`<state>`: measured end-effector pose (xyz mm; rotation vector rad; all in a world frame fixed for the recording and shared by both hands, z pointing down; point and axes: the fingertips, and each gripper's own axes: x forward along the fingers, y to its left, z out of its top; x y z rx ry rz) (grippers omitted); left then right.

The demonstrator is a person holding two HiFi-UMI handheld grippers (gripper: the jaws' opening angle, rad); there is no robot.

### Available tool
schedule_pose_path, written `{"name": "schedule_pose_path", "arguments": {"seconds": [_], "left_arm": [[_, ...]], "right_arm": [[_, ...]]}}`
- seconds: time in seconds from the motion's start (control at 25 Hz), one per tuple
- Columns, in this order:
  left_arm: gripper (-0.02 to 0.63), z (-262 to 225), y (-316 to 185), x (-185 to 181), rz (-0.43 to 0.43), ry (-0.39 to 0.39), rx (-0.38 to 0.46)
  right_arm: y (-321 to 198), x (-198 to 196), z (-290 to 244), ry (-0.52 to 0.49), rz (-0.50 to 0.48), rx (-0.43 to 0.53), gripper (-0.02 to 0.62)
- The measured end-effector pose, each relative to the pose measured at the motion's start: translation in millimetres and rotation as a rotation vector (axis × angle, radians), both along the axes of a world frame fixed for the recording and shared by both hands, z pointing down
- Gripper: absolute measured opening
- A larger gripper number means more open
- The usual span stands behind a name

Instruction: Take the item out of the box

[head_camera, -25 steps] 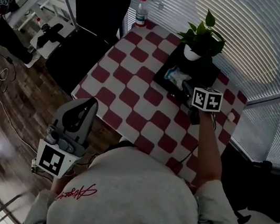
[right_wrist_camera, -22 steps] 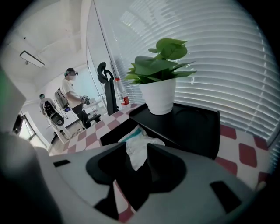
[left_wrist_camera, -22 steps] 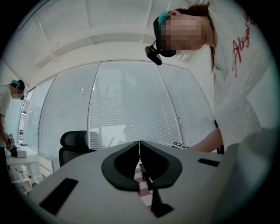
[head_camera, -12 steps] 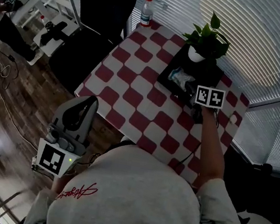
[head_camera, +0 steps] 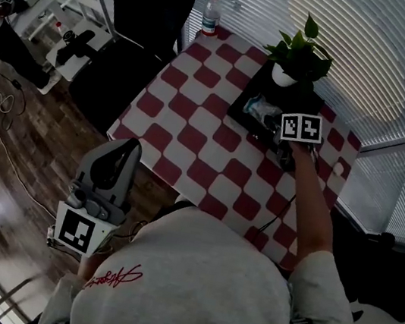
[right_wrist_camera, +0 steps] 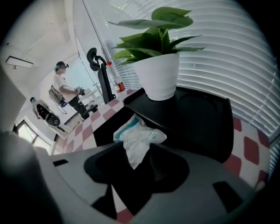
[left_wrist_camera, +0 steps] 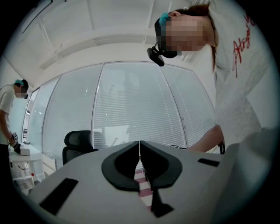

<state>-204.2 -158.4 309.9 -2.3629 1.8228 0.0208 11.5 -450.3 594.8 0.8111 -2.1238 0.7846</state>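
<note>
The right gripper point(right_wrist_camera: 138, 175) has just been opening its fingers, which stand wide astride the crumpled white, teal-edged soft item point(right_wrist_camera: 138, 140). It lies in the shallow black box point(right_wrist_camera: 210, 127) beside the white-potted green plant point(right_wrist_camera: 162, 78), so a grasp looks imminent. The left gripper point(left_wrist_camera: 139, 157) has its fingers together, empty.

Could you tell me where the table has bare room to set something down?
The checkered table is bare left of the black box, from the bottle to the near edge. The plant and white item crowd the box.
</note>
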Motion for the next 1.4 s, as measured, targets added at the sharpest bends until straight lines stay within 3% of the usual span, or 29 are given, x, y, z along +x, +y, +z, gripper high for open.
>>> {"name": "schedule_pose_path", "arguments": {"seconds": [0.36, 0.76, 1.04, 1.4], "left_arm": [[0.018, 2.1, -2.7, -6.6, -0.010, 0.017, 0.014], [0.018, 3.1, -5.7, -12.4, -0.011, 0.056, 0.050], [0.018, 5.5, -3.7, -20.5, -0.024, 0.064, 0.048], [0.018, 6.1, -2.4, -17.0, -0.018, 0.046, 0.049]], "right_arm": [[-3.4, 1.3, 10.8, -0.058, 0.130, -0.165, 0.215], [-6.7, 8.6, 23.4, -0.055, 0.248, -0.259, 0.216], [-5.6, 10.1, 33.4, -0.010, 0.258, -0.278, 0.215], [-7.3, -1.5, 32.1, -0.056, 0.224, -0.268, 0.215]]}}
